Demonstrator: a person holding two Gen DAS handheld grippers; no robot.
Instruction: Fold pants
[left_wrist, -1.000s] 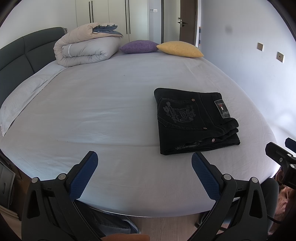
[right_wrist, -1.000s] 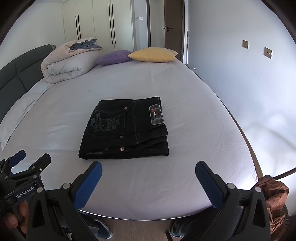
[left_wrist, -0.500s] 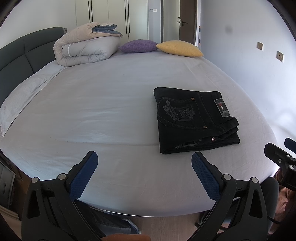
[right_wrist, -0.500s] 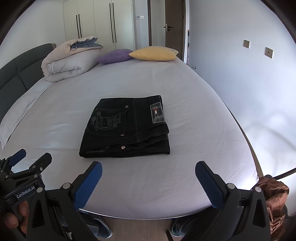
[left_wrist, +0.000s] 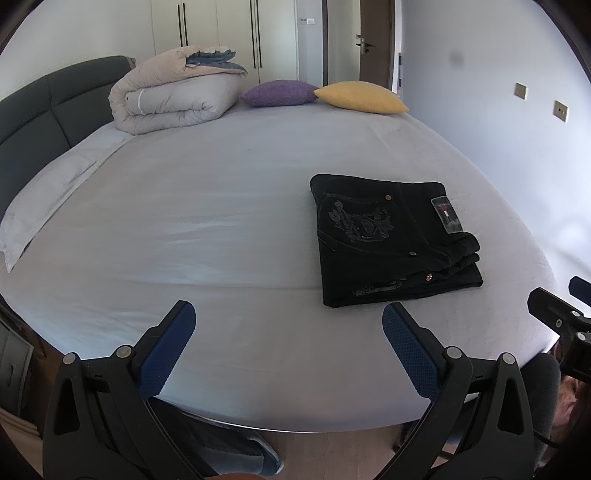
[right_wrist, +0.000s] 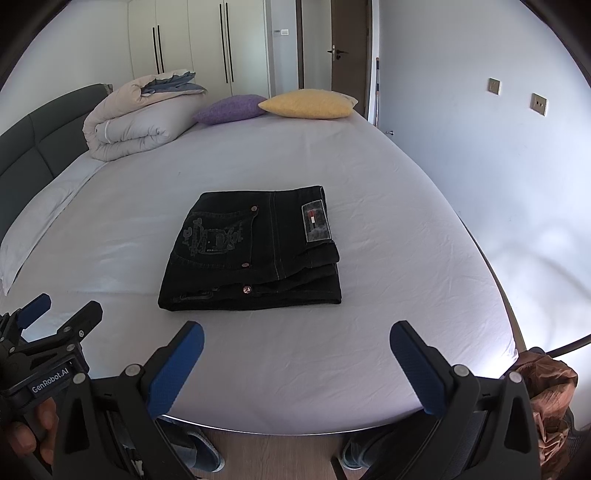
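Black pants (right_wrist: 255, 251) lie folded into a compact rectangle on the white bed sheet (right_wrist: 388, 229), back pocket embroidery and a label patch facing up. In the left wrist view the pants (left_wrist: 391, 236) sit to the right of centre. My left gripper (left_wrist: 288, 332) is open and empty, held over the near edge of the bed, left of the pants. My right gripper (right_wrist: 295, 347) is open and empty, held just in front of the pants. The left gripper also shows at the lower left of the right wrist view (right_wrist: 61, 308).
A rolled duvet (right_wrist: 136, 118), a purple pillow (right_wrist: 231, 108) and a yellow pillow (right_wrist: 308, 104) lie at the far end of the bed. A dark headboard (right_wrist: 33, 144) runs along the left. A white wall (right_wrist: 517, 155) stands on the right. Wooden floor (right_wrist: 280, 454) lies below the bed edge.
Both grippers have drifted very slightly; the pants lie unmoved.
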